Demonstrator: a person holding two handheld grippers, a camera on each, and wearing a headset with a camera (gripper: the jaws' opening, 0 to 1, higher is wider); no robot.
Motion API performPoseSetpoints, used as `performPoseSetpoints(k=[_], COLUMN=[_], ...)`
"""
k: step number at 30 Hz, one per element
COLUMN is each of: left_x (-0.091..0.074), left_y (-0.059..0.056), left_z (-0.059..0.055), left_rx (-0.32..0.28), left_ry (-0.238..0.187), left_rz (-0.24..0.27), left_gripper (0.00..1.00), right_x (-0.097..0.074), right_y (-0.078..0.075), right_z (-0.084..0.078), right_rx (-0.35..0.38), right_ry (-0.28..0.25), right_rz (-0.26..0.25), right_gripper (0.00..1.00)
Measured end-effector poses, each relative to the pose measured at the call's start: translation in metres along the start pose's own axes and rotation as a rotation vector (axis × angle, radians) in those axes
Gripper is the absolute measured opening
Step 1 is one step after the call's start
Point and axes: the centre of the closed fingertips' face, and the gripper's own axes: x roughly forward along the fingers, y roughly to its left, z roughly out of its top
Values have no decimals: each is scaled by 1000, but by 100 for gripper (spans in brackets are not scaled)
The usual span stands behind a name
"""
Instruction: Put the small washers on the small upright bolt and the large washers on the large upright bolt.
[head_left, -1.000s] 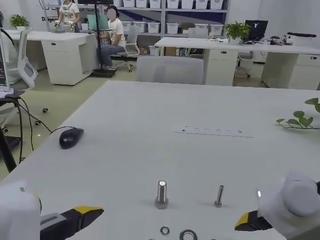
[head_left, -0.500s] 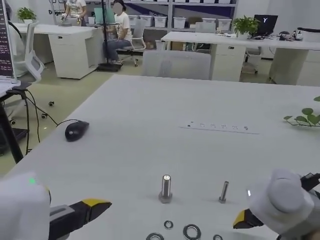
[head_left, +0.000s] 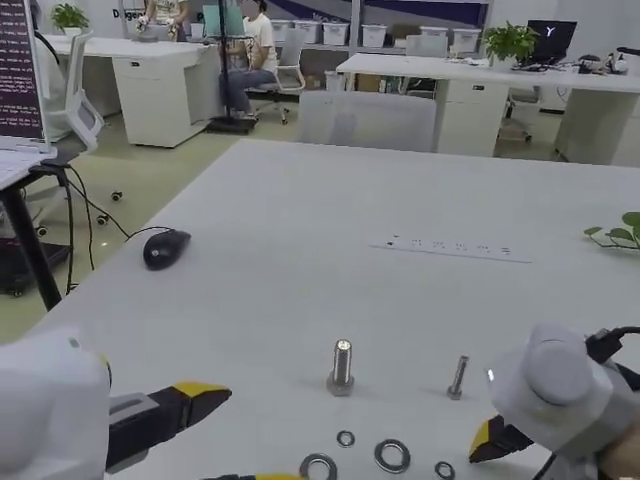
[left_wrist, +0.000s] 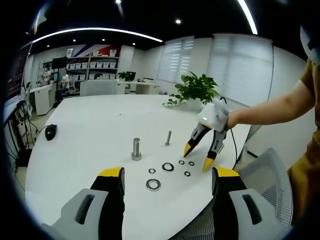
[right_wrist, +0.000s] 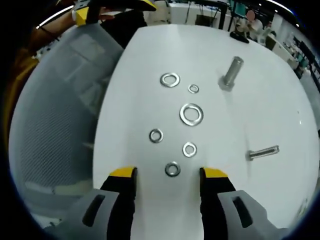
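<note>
Two bolts stand upright on the white table (head_left: 300, 260): the large bolt (head_left: 341, 367) on the left and the small bolt (head_left: 459, 377) on the right. Several loose washers lie flat in front of them, among them a large washer (head_left: 392, 455) and a small washer (head_left: 345, 438). My left gripper (head_left: 238, 436) hovers open at the near left, with the large bolt (left_wrist: 136, 149) and a large washer (left_wrist: 168, 166) ahead of it. My right gripper (head_left: 495, 442) is open at the near right. One small washer (right_wrist: 172, 169) lies on the table between its yellow tips (right_wrist: 169, 173), untouched.
A black mouse (head_left: 166, 247) lies at the table's left, a white power strip (head_left: 455, 247) further back, and a plant (head_left: 615, 232) at the right edge. A grey mesh chair (right_wrist: 55, 100) stands at the near table edge. People sit at desks far behind.
The head camera has tipped down, so the bolts sit higher in the picture and more washers show. Both grippers stay open, in about the same places.
</note>
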Motion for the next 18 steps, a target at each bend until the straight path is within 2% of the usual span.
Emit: performPoseSetpoints(k=[18], left_x=[0], left_y=[0], left_z=[-1], left_rx=[-8], left_ry=[-8], left_rz=[10], left_gripper=[71], right_x=[1], right_y=[-3], right_z=[-3], right_rx=[-58], right_ry=[39], right_rz=[-28], right_gripper=[40])
